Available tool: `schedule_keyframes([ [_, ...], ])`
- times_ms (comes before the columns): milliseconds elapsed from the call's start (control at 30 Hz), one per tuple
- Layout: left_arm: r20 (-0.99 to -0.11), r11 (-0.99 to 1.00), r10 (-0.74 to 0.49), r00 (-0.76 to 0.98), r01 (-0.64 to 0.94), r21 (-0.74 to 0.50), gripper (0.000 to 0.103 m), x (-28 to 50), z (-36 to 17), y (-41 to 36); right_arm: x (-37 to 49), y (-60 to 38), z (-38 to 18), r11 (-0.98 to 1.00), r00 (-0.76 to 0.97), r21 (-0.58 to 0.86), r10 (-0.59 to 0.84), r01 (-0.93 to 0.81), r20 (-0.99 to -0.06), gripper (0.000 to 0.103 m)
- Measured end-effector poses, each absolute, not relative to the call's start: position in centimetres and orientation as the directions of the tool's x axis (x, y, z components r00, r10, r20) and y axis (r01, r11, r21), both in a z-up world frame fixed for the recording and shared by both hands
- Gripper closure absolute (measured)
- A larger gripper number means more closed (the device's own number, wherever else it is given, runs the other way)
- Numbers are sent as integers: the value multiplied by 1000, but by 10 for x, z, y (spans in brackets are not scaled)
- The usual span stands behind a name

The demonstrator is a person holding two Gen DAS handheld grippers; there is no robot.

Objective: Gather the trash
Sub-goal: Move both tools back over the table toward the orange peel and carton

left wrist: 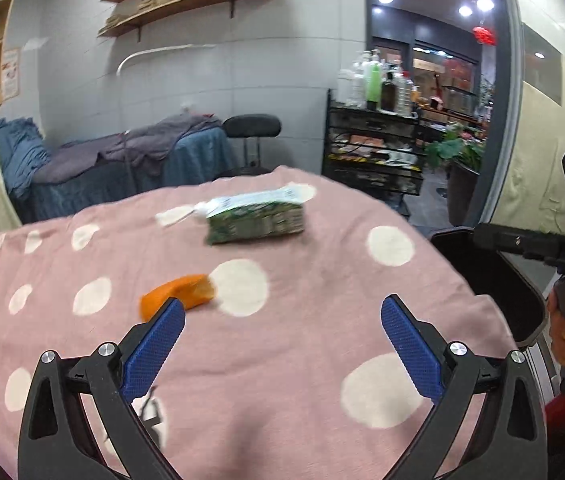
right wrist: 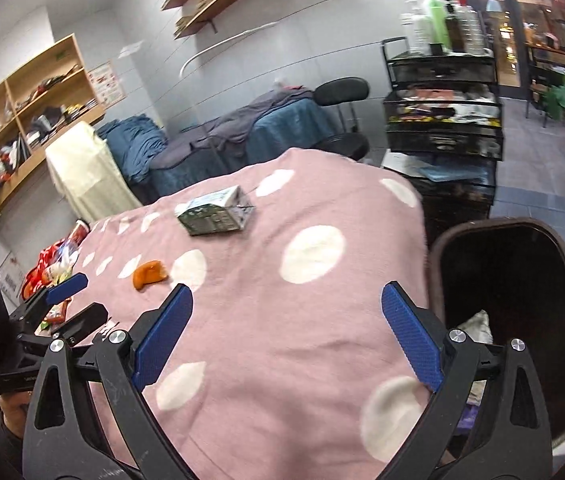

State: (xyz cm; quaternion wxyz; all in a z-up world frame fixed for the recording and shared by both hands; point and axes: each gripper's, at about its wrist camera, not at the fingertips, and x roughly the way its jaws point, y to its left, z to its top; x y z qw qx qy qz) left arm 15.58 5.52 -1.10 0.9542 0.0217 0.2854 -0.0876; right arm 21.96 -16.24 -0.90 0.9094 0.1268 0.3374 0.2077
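— Blue pads came first in both wrist views. What was the left tool doing?

— It hung over the pink spotted cloth with its fingers spread wide and nothing between them. The right tool was the same: fingers wide apart, empty, above the same cloth on the surface.

— And the trash?

— An orange scrap lay on the cloth just beyond the left tool's left fingertip, beside a white spot. It looked like peel, though blur made that hard to tell. Farther back, near the middle of the cloth, a green and white carton lay on its side. The right wrist view showed both too, the orange scrap nearer and the carton behind it, well apart.

— Anything else on the cloth?

— Red and orange snack wrappers were bunched at the left edge, partly hidden behind the left tool as seen from the right.

— Where was the bin?

— A dark bin stood just beside the surface's right edge, its mouth open, with some pale crumpled stuff inside. The left wrist view caught only part of its rim.
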Motion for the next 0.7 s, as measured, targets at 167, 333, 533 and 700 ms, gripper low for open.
schedule_keyframes([
  [167,-594,992,-121,795,123,-37,5,166,-24,95,240,-123,-8,866,649,342,500,-364,-574,9],
  [333,-626,994,-97,774,107,-21,5,184,-37,117,270,-89,-11,855,608,337,517,-394,-603,9],
  [533,-686,983,-108,719,181,34,5,223,-48,130,304,-49,-14,849,585,196,487,-490,-649,9],
  [700,-743,965,-116,659,250,72,6,256,-59,134,339,-21,-10,803,563,100,494,-587,-662,9],
])
